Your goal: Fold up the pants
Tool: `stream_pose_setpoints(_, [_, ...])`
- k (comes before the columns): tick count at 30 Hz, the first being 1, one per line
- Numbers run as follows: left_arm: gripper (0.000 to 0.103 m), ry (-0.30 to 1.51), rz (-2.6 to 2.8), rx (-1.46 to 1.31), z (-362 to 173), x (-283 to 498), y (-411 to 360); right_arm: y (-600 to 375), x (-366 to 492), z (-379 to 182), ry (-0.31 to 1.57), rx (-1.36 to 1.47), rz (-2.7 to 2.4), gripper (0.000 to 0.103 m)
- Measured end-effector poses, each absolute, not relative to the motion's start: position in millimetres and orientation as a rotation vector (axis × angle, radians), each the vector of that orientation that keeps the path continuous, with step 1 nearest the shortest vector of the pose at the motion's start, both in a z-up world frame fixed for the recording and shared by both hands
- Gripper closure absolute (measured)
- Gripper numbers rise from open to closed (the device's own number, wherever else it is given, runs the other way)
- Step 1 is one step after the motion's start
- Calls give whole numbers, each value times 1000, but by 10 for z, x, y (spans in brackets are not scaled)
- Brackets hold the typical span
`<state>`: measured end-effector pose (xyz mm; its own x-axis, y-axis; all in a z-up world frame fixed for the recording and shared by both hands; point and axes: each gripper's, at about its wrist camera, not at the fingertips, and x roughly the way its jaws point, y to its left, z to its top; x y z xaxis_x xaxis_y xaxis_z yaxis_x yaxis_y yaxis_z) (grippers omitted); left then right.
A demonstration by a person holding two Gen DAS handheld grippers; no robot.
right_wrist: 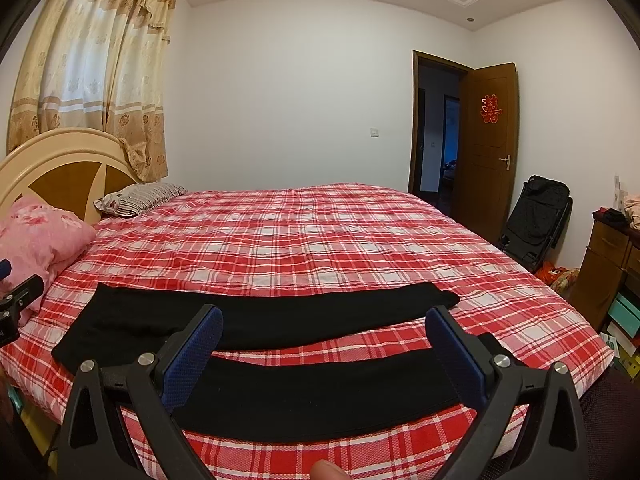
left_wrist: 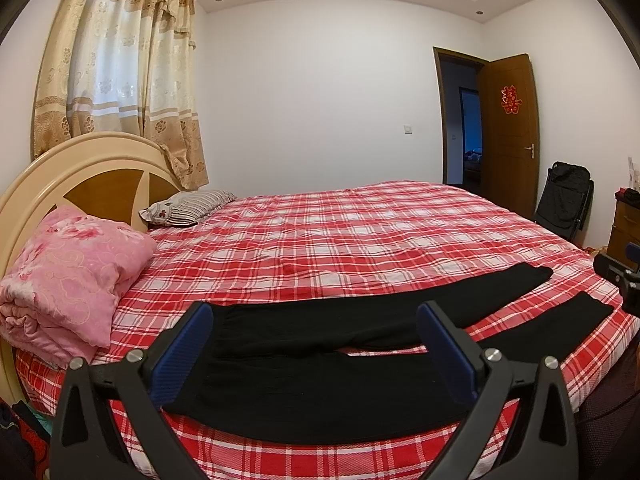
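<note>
left wrist: black pants (left_wrist: 320, 380) on bed (left_wrist: 340, 232)

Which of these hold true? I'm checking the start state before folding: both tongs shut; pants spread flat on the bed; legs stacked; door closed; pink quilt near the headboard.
1. Both tongs, left tongs and right tongs, are shut. False: both are open, gripping nothing.
2. The black pants lie flat on the bed. True.
3. The legs are stacked. False: they lie apart.
4. The door is closed. False: open.
5. A pink quilt sits by the headboard. True.
</note>
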<state>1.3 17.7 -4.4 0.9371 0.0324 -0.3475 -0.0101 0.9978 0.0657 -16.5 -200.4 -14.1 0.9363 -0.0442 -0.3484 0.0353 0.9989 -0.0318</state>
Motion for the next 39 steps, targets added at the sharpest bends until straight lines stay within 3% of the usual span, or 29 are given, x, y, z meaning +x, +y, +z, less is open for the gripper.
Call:
stream_pose_setpoints(26, [0,373,29,54,-99,4,231,-1940,-120,-185,376,-42,-28,1])
stream_pose_setpoints(39, [0,421,56,60,-276,293,523,-2131,322,-546,478,-5,9,1])
